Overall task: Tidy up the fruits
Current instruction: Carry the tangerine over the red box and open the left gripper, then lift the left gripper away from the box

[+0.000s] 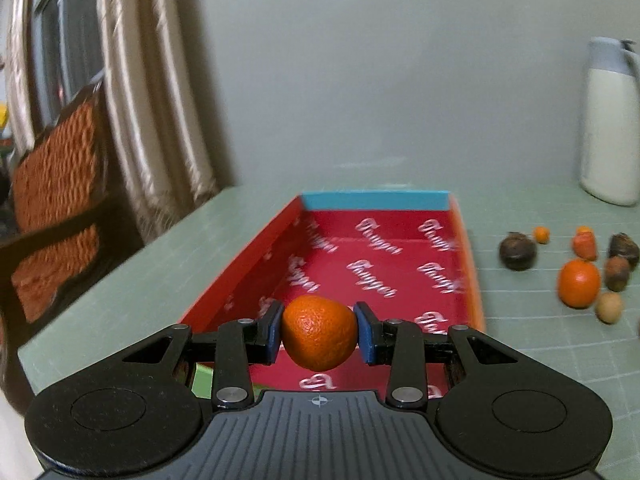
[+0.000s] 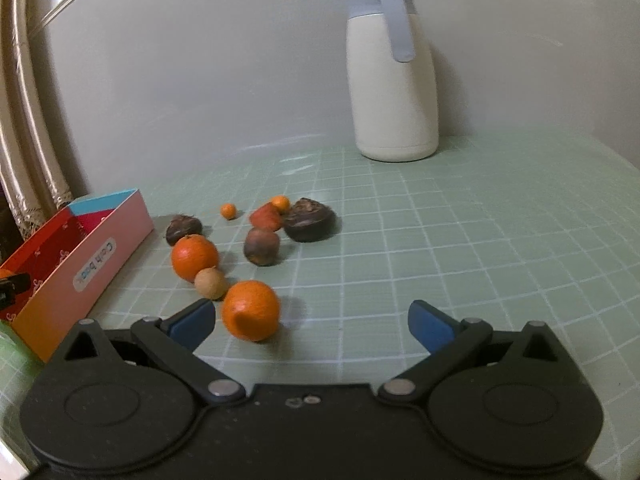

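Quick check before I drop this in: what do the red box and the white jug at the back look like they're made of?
The open red box with white script print looks like printed cardboard: thin flat walls, crisp folded corners, a label on its pink outer side. The tall cream-white jug with grey lid and handle has a smooth matte shell, probably plastic or coated metal; its look leaves that open.

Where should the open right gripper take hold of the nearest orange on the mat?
Across the widest part of the orange, probably coming straight forward and low. It is round, so any opposite sides serve, but the small tan fruit sits close at its far left. The right gripper must shift left to centre it.
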The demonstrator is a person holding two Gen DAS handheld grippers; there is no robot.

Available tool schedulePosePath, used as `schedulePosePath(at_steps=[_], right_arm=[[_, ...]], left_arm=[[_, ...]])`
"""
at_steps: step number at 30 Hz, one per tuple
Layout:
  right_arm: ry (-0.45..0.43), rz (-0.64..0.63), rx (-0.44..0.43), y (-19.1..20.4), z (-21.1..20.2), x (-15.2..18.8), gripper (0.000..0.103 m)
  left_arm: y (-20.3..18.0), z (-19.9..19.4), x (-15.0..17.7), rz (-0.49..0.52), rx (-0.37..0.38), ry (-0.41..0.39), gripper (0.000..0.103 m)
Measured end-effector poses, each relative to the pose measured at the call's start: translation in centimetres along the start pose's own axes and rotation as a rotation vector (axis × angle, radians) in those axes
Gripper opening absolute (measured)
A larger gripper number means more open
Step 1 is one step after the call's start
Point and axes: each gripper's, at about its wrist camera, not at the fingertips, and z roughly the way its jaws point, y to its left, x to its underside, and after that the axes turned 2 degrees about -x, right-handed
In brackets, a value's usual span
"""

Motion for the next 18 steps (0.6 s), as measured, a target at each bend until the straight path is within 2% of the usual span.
schedulePosePath(at_steps=[6,11,13,15,18], right_arm=[[0.006,-0.009,-0.016,0.8,0.6,0.2,0.103],[-0.004,-0.036,-0.028,1.6,0.6,0.2,0.103],[-0.013,-0.052,-0.032,1.8,0.6,0.1,0.103],[-0.028,-0.072,-0.038,2.1,0.4,0.0,0.103],[-0.063,-0.112,-0.027,2.5,-0.2,-0.1,0.103]], left_arm=[[1.2,1.8,0.2,-0.035,-0.028,0.068,0.038],[0.9,2.0,0.3,-0.036,-0.048,0.084,0.042],[1.0,1.8,0.2,-0.050,-0.048,0.074,0.057],[1.1,1.5,0.2,-0.065,-0.066,0.062,0.093],[1.5,0.7,0.1,-0.094,-0.072,0.022,0.097]])
